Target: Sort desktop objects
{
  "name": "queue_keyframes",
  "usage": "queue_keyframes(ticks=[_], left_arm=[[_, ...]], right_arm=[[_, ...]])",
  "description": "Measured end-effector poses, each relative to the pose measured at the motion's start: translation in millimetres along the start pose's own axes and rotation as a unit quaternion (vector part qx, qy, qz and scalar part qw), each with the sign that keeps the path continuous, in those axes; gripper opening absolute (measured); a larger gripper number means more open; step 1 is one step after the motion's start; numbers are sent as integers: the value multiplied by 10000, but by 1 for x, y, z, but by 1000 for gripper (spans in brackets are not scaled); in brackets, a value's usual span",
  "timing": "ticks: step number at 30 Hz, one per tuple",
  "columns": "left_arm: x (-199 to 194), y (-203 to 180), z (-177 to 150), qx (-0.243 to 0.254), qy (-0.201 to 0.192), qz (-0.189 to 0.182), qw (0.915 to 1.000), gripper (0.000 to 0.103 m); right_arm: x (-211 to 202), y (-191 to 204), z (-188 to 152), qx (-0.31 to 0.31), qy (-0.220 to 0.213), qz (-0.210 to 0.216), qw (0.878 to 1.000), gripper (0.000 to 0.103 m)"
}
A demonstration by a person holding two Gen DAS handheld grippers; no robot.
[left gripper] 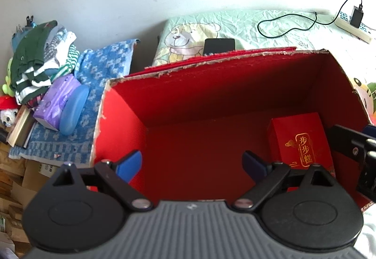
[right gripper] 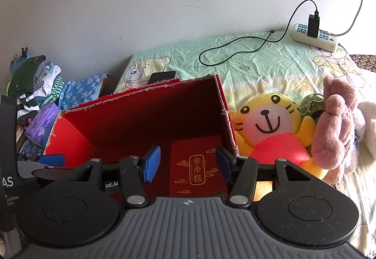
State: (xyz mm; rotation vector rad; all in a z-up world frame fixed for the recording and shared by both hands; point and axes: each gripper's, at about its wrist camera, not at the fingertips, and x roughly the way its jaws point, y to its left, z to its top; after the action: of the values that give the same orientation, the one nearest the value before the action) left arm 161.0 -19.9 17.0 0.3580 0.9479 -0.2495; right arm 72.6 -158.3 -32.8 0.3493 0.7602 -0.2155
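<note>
A large open red cardboard box (left gripper: 235,75) stands on the bed; it also shows in the right wrist view (right gripper: 150,108). A small red packet with gold Chinese writing (left gripper: 303,141) lies inside at the right; it shows in the right wrist view too (right gripper: 197,167). My left gripper (left gripper: 192,165) is open and empty over the box's near side. My right gripper (right gripper: 188,164) is open, its jaws on either side of the packet and above it, holding nothing. Plush toys lie right of the box: a yellow tiger (right gripper: 270,127) and a pink one (right gripper: 336,127).
A black phone (left gripper: 219,46) lies behind the box. A power strip (right gripper: 315,36) with a black cable (right gripper: 235,47) sits at the back right. At left are folded clothes (left gripper: 40,59), a purple tissue pack (left gripper: 56,101) and a blue case (left gripper: 74,111) on a blue towel.
</note>
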Motion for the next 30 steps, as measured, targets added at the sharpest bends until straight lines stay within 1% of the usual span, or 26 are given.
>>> queue_keyframes(ticks=[6,9,13,14,18,22,30], left_arm=[[-6,1,-2,-14,71,131,9999,94],[-12,0,-5,-15,30,225,9997,94],[-21,2,-10,-135,1,276,9995,94],[-23,2,-11,-173,5,297,9994,94],[-30,1,-16,-315,12,386,9988,94],[-37,-1,-19,-477,55,328,9983,94],[-52,-10,-24,-668,-13,429,9968,97]], right_arm=[[-4,-4,-1,73,-36,59,9999,56],[-5,-6,-2,90,-21,123,9999,56],[-8,-7,-2,71,-26,237,9997,59],[-9,-8,-2,60,-25,270,9996,61],[-12,-10,-2,-42,-8,398,9992,61],[-18,-13,-1,-140,-28,515,9986,61],[-28,-24,1,-280,-77,728,9969,61]])
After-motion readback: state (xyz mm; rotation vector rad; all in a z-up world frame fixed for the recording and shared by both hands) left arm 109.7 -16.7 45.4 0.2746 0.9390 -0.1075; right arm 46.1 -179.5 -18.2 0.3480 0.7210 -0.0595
